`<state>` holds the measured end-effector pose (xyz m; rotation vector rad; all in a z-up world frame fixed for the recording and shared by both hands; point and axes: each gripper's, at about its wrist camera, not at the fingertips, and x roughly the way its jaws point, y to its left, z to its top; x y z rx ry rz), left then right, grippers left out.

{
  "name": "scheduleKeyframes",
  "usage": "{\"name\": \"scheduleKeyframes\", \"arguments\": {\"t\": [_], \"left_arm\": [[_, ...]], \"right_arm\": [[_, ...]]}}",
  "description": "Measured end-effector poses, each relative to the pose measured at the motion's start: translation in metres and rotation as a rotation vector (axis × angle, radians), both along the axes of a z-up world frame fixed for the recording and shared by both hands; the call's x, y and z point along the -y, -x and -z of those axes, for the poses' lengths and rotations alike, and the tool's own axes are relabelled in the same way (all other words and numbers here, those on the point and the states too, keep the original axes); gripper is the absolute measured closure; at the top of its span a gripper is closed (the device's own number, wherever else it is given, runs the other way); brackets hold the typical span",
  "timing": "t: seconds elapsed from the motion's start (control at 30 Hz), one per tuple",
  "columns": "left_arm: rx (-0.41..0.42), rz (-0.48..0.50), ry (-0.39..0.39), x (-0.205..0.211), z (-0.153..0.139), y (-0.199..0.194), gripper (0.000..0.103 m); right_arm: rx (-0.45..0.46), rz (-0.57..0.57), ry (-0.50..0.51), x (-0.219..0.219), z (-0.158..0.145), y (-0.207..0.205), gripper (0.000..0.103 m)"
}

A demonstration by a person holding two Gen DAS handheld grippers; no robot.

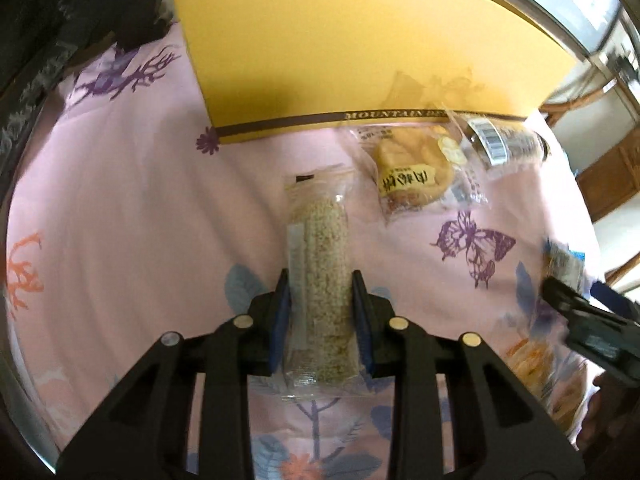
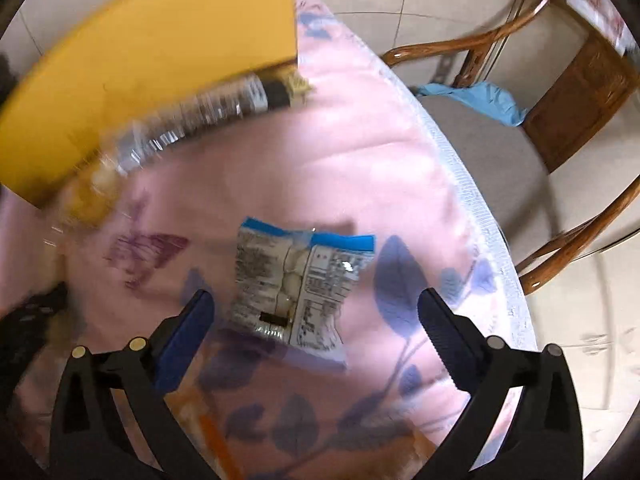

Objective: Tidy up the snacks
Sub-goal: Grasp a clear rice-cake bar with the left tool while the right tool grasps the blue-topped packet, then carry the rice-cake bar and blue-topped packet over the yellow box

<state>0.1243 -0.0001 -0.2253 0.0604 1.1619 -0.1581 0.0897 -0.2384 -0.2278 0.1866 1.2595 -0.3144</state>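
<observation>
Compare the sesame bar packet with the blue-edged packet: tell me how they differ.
The sesame bar packet is long, narrow and clear, showing its grainy bar; the blue-edged packet is squarish and printed with text. The left gripper is shut on the bar packet; the blue-edged packet lies ungripped between the right gripper's open jaws. Both are over the pink floral cloth.

Clear glossy plastic wraps the grainy sesame bar (image 1: 322,280) between the left tongs (image 1: 320,280), over matt printed cloth (image 1: 120,220).

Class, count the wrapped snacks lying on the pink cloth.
4: sesame bar in the left gripper; round pastry and dark roll beside the yellow box; blue-edged packet near the right gripper. Others may be hidden.
</observation>
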Motion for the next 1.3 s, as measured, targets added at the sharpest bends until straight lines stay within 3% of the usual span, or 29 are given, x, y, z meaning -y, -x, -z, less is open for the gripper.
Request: {"name": "scheduleKeyframes", "arguments": {"t": [0.03,0.07,0.1,0.17,0.23,0.3,0.4,0.43,0.53,0.7,0.83,1.03,1.1,1.3], "left_arm": [[0.004,0.014,-0.016,0.006,0.001,0.002,0.074],[0.007,0.031,-0.028,0.009,0.001,0.003,0.074],[0.005,0.039,-0.029,0.010,0.002,-0.001,0.074],[-0.007,0.034,0.001,0.010,0.002,-0.001,0.074],[-0.028,-0.001,0.052,0.002,0.001,-0.002,0.074],[-0.024,-0.010,0.054,-0.008,0.001,-0.004,0.074],[-0.031,0.026,0.044,-0.010,-0.023,0.010,0.074],[-0.008,0.043,0.055,-0.010,-0.034,0.016,0.074],[0.130,0.087,-0.028,-0.006,-0.086,0.042,0.074],[0.237,0.027,-0.045,-0.005,-0.140,0.038,0.074],[0.293,0.021,-0.037,0.001,-0.174,0.025,0.074],[0.339,0.029,-0.022,0.013,-0.206,-0.002,0.074],[0.354,0.008,-0.010,0.012,-0.214,-0.018,0.074],[0.439,-0.071,-0.080,0.014,-0.238,-0.074,0.075]], "right_arm": [[0.012,0.002,-0.019,-0.003,0.004,0.001,0.009],[0.056,0.028,-0.035,-0.004,0.003,0.007,0.033],[0.086,0.049,-0.011,-0.005,-0.001,0.012,0.045],[0.073,0.042,-0.049,-0.005,-0.006,0.014,0.055],[0.060,0.037,-0.027,-0.005,-0.014,0.017,0.055],[0.093,0.023,0.015,-0.007,-0.028,0.022,0.055],[0.141,0.019,-0.024,-0.002,-0.056,0.031,0.055],[0.163,0.020,-0.044,0.001,-0.069,0.035,0.055],[0.237,0.019,-0.063,0.005,-0.107,0.042,0.055],[0.337,-0.012,-0.128,0.011,-0.164,0.036,0.055],[0.439,-0.074,-0.059,0.001,-0.205,0.024,0.055],[0.531,-0.196,-0.061,-0.008,-0.243,-0.019,0.055],[0.548,-0.228,-0.114,-0.007,-0.249,-0.040,0.055],[0.555,-0.306,-0.151,-0.009,-0.258,-0.106,0.055]]}}
